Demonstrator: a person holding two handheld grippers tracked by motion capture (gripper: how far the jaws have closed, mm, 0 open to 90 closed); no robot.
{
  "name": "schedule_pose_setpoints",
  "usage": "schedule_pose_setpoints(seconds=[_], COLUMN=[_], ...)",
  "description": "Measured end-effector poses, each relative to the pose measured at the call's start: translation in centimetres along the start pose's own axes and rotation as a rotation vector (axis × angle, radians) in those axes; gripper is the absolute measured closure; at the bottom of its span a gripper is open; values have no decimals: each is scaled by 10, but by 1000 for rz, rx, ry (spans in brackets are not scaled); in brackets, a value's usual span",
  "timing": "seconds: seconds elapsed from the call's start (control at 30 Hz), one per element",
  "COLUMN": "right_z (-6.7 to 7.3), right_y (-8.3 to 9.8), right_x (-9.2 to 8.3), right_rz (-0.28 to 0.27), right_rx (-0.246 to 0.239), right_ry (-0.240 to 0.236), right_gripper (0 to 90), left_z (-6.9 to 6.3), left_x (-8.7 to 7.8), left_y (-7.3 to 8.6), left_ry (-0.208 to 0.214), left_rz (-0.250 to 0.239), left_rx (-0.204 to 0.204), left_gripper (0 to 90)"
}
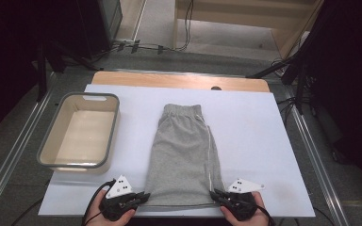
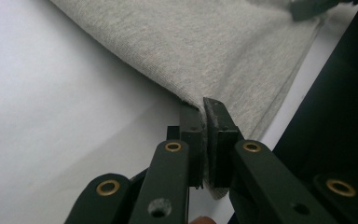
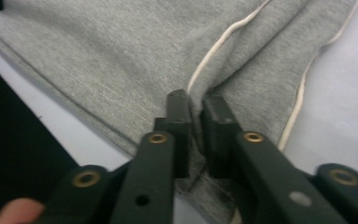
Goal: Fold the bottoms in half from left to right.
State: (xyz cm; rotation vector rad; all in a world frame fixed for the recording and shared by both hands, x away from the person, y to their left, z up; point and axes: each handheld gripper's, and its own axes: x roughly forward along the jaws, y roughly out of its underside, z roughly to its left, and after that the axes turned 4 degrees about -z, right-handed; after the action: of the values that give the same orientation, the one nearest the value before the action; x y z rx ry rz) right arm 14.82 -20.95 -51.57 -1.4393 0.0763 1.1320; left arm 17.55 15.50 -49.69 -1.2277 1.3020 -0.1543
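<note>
White board (image 1: pixel 254 136) covers the table in front of me, and around it I see a grey floor with cables and dark stands. On the left part of the board stands a pale basket (image 1: pixel 47 141) with a grey rim, and nothing is in it. In the middle lie the grey shorts (image 1: pixel 181 155), already folded in half lengthwise, the waistband on the far side and the leg hem on the near side.

At the near left corner of the hem my left gripper (image 1: pixel 143 196) is pressed together on the cloth; in the left gripper view the fabric (image 2: pixel 214 56) sits between the black jaws. At the near right corner my right gripper (image 1: pixel 215 194) pinches the hem beside the white piping (image 3: pixel 223 39).

I judge the first fold is done. Both corners are caught, so the crosswise fold toward the waistband is left, and probably also putting the shorts into the basket.
</note>
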Motion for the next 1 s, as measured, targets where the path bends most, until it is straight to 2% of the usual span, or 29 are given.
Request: schedule_pose_setpoints(seconds=[0.07,0.1,0.2,0.27,0.43,0.53,0.6,0.63,0.7,0.73,0.8,1.0], right_z=[0,-1,-4,-4,-6,-10,-13,-15,-16,-17,-16,-9], right_y=[-1,-1,-2,-3,-1,2,5,6,9,9,9,8], right_x=[-2,-4,-15,-23,-36,-38,-35,-33,-28,-26,-25,-22], right_rz=[-5,-10,-47,-70,-82,-57,-22,-4,28,36,38,51], right_rx=[0,6,17,16,13,34,44,48,56,57,53,32], right_ry=[-4,-5,1,6,31,43,56,56,56,54,56,52], right_gripper=[847,848,849,849,850,849,850,849,849,849,849,849], left_z=[-1,-1,-3,-3,-4,-8,-11,-12,-12,-12,-12,-7], left_x=[2,3,4,5,12,16,19,20,20,19,16,-4], left_y=[1,1,1,0,1,1,0,0,-1,-2,-3,-3], left_ry=[8,6,8,6,-1,2,-4,-3,30,31,32,56], left_rz=[2,-1,-18,-21,1,2,7,10,20,21,25,11], left_rx=[2,1,3,-13,-34,-29,-14,-10,-16,-11,12,24], left_gripper=[849,809,652,537,463,476,543,589,781,834,860,870])
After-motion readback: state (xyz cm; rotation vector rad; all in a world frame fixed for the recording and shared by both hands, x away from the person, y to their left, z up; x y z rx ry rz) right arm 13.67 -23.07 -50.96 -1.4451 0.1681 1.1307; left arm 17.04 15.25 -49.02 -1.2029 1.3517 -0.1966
